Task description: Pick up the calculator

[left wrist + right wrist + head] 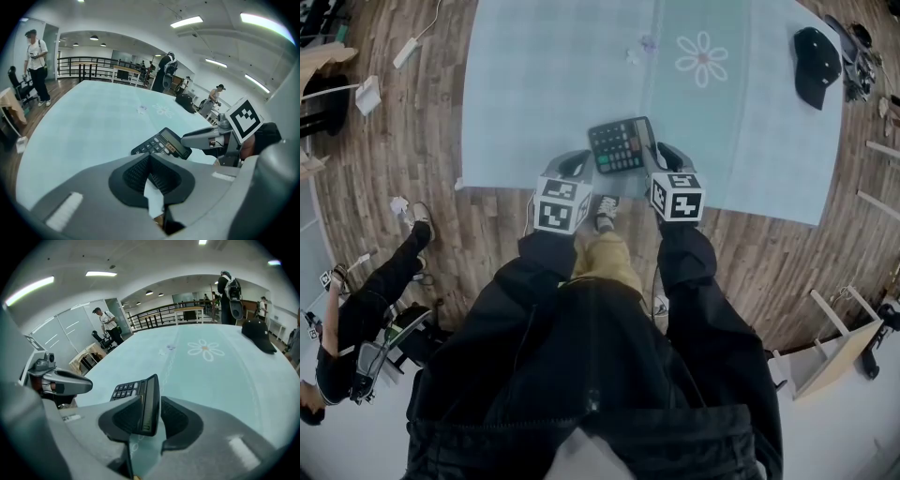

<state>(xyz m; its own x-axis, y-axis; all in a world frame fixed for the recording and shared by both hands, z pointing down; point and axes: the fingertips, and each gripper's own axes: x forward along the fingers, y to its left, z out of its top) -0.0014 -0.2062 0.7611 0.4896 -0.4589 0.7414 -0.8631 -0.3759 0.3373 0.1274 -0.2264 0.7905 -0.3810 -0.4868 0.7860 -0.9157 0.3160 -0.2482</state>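
Observation:
The dark calculator (619, 145) with grey keys is on the pale blue tablecloth (534, 94) near its front edge. In the right gripper view the calculator (124, 391) stands tilted, with its display end between the jaws of my right gripper (157, 404). That end lies against the left pad and a gap shows at the right pad, so this gripper is open. My left gripper (149, 161) is shut with nothing in it, just left of the calculator (161, 144). In the head view the left gripper (577, 164) and right gripper (661, 155) flank it.
A black cap (816, 61) lies at the cloth's far right, and a flower print (701, 58) marks the middle. Wooden floor surrounds the cloth. A seated person (356, 319) is at the lower left, and a wooden rack (834, 347) stands at the right.

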